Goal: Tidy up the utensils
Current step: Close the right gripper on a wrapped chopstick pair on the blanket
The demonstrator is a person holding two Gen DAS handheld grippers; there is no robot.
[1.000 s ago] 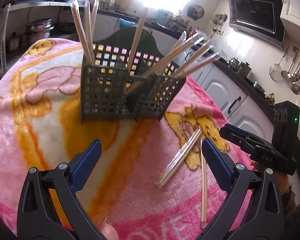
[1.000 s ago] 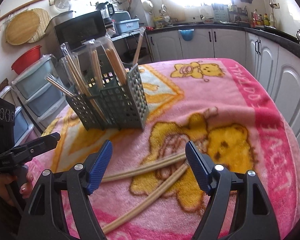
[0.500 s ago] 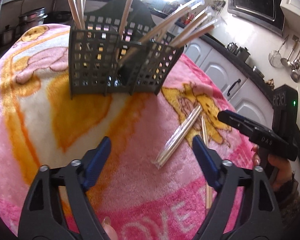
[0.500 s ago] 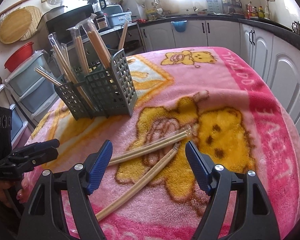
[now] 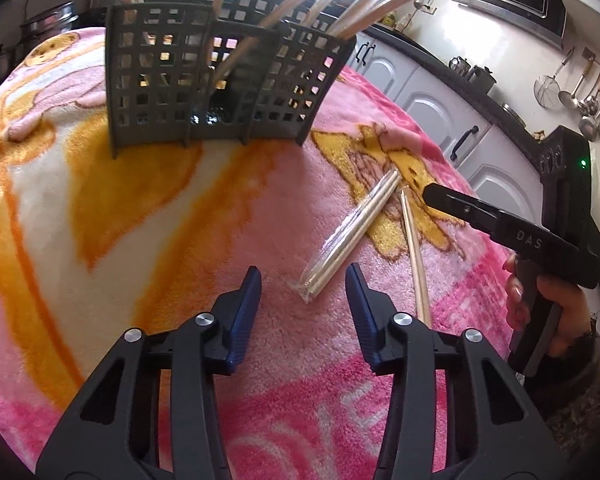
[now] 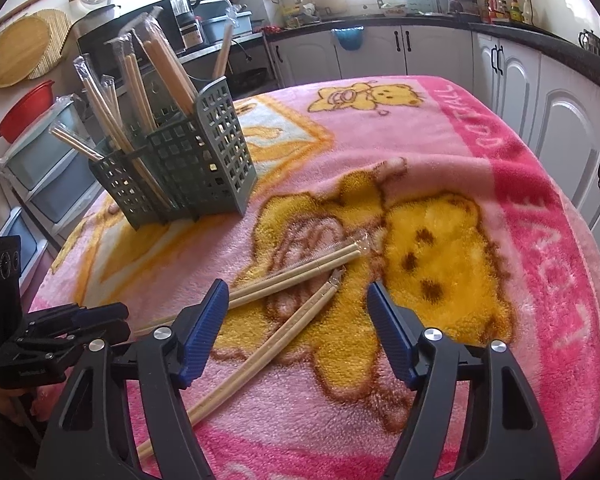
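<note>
A dark grey utensil caddy [image 5: 216, 84] [image 6: 188, 168] holds several wrapped chopstick pairs upright on the pink blanket. Two more pairs lie loose: a plastic-wrapped pair [image 5: 352, 236] [image 6: 288, 276] and a bare-looking pair [image 5: 414, 256] [image 6: 260, 356]. My left gripper [image 5: 304, 280] is open, narrower than before, low over the blanket just left of the wrapped pair's near end. My right gripper [image 6: 298, 296] is open wide over both loose pairs and holds nothing. Each gripper shows in the other's view, the right one [image 5: 500, 228] and the left one [image 6: 60, 328].
The table is covered by a pink blanket [image 6: 440, 152] with bear prints. White kitchen cabinets [image 6: 560, 92] stand close behind the table. Stacked plastic drawers [image 6: 48, 168] stand beyond the caddy. Ladles hang on the wall [image 5: 580, 92].
My left gripper has moved forward and right toward the wrapped pair, and its jaws have narrowed. My right gripper has come lower and closer over the loose chopsticks.
</note>
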